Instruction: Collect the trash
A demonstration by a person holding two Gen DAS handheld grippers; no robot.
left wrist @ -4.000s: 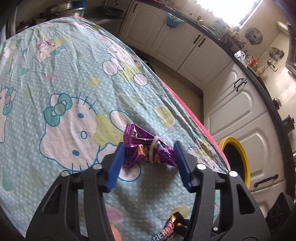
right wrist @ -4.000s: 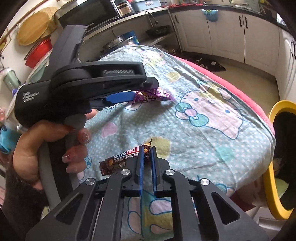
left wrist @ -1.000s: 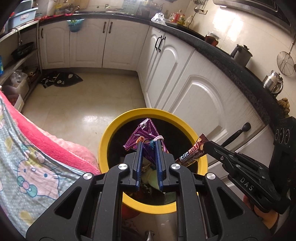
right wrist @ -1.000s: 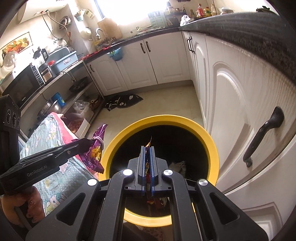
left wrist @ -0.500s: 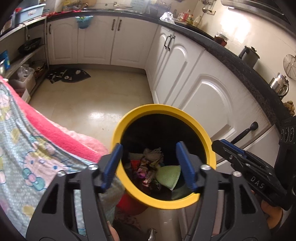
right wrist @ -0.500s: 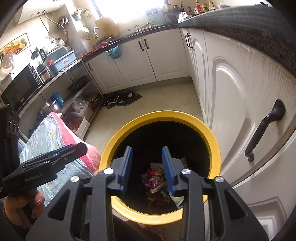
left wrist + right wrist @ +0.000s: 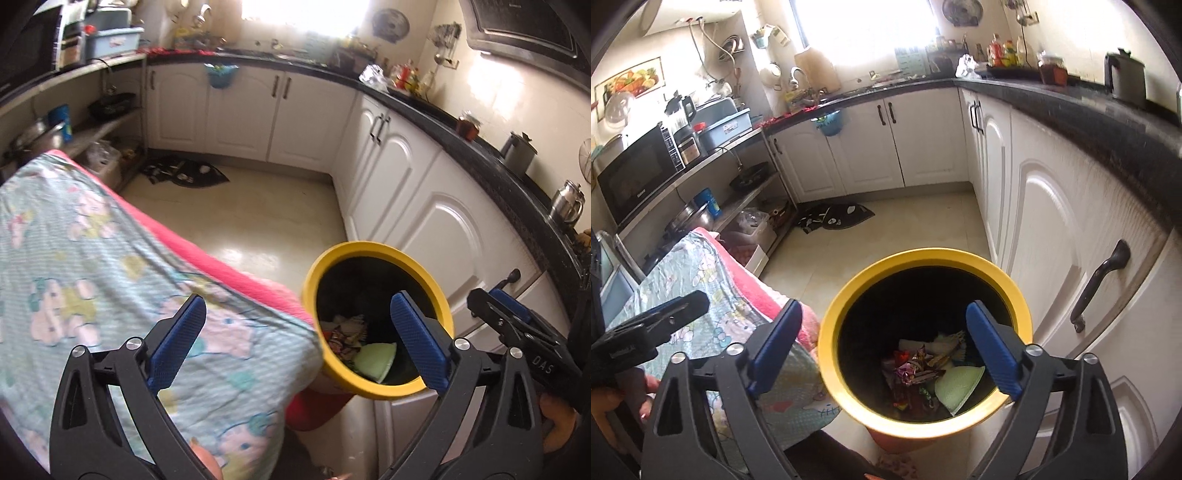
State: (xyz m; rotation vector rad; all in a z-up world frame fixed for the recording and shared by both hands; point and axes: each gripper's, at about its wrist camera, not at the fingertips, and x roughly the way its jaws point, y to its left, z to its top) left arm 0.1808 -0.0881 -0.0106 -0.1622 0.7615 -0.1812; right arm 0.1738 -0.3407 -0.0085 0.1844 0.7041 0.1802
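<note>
Now I am holding my right gripper (image 7: 882, 349) over the yellow bin (image 7: 1021, 306), its jaws having just been opening wide with nothing between them. Wrappers (image 7: 916, 367) and a pale green piece (image 7: 955, 384) are lying inside the bin. My left gripper (image 7: 295, 341), likewise just opened and empty, is hovering beside the bin over the blanket (image 7: 74, 251).

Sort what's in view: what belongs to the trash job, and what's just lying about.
Job: yellow bin; wrappers in it; left gripper and right gripper, jaws open and empty.
Lying about: dark floor mat; microwave; kettle; patterned cloth.
</note>
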